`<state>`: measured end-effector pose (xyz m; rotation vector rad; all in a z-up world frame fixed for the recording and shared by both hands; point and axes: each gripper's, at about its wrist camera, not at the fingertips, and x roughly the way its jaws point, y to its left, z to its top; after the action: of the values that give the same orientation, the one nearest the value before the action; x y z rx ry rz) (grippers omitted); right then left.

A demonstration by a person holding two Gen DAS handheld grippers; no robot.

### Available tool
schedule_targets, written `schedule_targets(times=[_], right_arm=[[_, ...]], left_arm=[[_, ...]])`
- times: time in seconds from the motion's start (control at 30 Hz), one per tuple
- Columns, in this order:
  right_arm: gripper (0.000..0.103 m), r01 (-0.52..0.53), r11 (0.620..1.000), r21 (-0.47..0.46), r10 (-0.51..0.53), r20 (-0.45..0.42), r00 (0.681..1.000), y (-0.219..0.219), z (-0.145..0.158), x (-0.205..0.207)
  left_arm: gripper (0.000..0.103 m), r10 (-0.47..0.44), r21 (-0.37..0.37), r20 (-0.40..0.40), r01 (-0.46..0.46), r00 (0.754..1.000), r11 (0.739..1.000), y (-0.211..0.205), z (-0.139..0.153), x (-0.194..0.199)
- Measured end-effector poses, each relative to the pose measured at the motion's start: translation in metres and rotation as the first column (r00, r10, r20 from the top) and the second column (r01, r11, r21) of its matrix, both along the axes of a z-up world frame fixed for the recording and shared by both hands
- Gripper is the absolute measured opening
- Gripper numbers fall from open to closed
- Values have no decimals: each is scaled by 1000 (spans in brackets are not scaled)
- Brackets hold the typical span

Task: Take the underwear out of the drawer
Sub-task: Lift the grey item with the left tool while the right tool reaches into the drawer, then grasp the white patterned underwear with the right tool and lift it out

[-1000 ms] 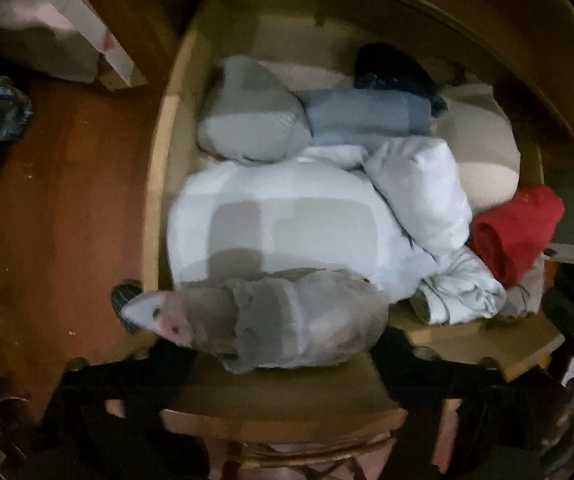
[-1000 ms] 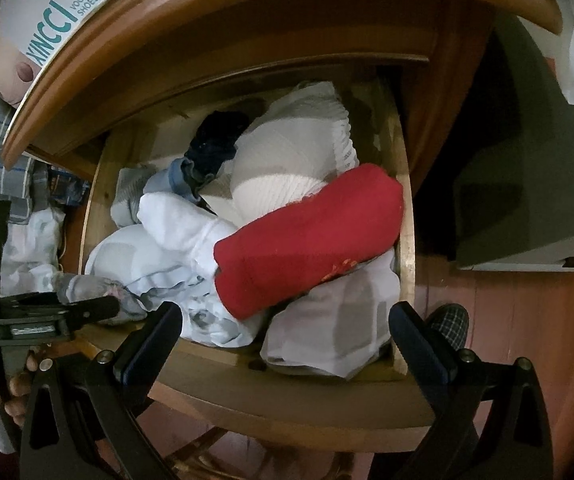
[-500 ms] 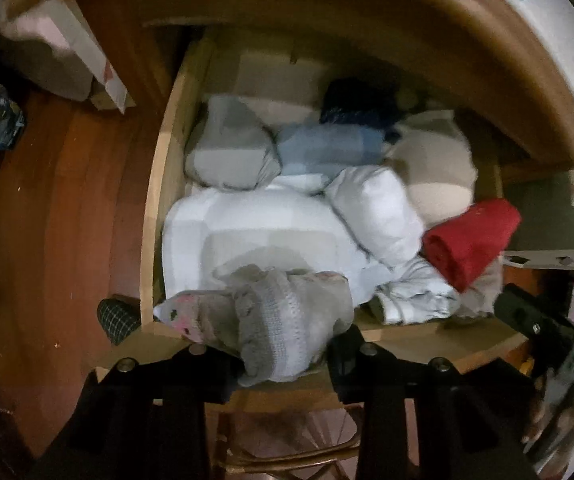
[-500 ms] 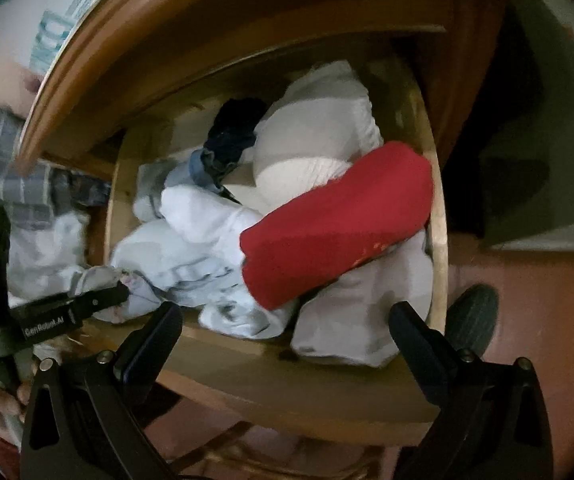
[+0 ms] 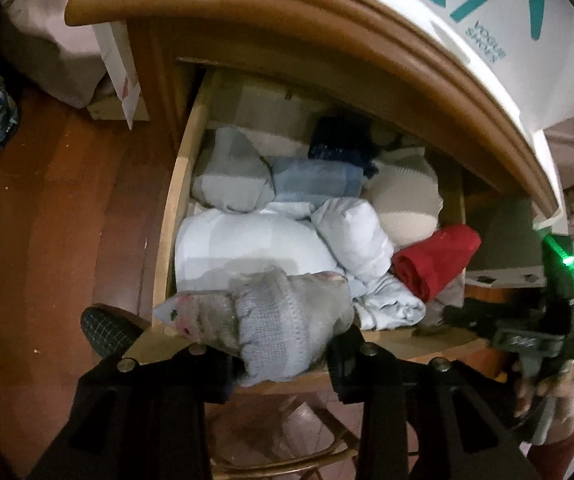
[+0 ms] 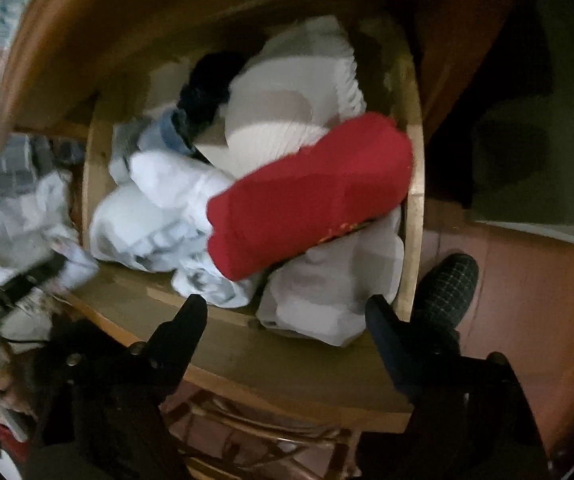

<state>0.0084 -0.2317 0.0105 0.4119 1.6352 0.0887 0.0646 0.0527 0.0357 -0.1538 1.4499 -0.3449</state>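
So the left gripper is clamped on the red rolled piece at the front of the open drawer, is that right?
Not quite. The left gripper is clamped on the grey knitted underwear, not a red one. The red roll lies untouched at the right side of the open drawer. The left wrist view shows it.

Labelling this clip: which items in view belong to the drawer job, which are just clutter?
Job:
- drawer
- grey underwear, clamped in the left gripper
- red roll, white bundles, blue fold in the drawer
- right gripper, jaws just closing, nothing between them

Clutter:
- shoe box on the cabinet top
- slipper on the floor
- clothes pile left of the drawer
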Motion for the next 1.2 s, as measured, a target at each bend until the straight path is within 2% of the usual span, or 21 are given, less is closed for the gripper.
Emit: schedule_targets(times=[0.17,0.3,0.37,0.53,0.6,0.63,0.73,0.77,0.8,1.2], right_arm=[[76,-28,998,-62,26,-42,999,7,-16,4],[76,-81,986,-144,70,-77,995,13,-28,9],[72,-104,980,-168,88,-97,991,15,-36,10],[71,-182,952,-244,161,-102,982,34,-42,15],[58,-220,934,-282,196,-112,974,41,-45,15],[57,-239,927,-289,211,-125,970,44,-49,13],[48,-214,938,-274,186,-126,975,40,-55,13],[40,-200,941,-271,174,-117,978,39,-55,13],[37,-189,944,-270,165,-111,980,37,-54,12],[29,-65,967,-247,64,-11,998,27,-20,2]], left_arm=[[35,17,-17,48,-17,999,1000,-6,2,3],[35,14,-32,49,-12,999,999,-12,-4,5],[35,4,-33,59,-2,998,999,-13,-7,6],[35,5,-60,51,-2,999,998,-9,-18,7],[35,3,-52,60,1,998,999,-9,-20,8],[35,1,-46,62,1,998,999,-9,-21,8],[35,-8,-40,71,11,997,999,-12,-24,7],[35,-10,-34,75,12,997,999,-12,-24,6],[35,-9,-31,76,12,997,999,-13,-25,6],[35,14,-36,89,-11,996,999,-7,-24,7]])
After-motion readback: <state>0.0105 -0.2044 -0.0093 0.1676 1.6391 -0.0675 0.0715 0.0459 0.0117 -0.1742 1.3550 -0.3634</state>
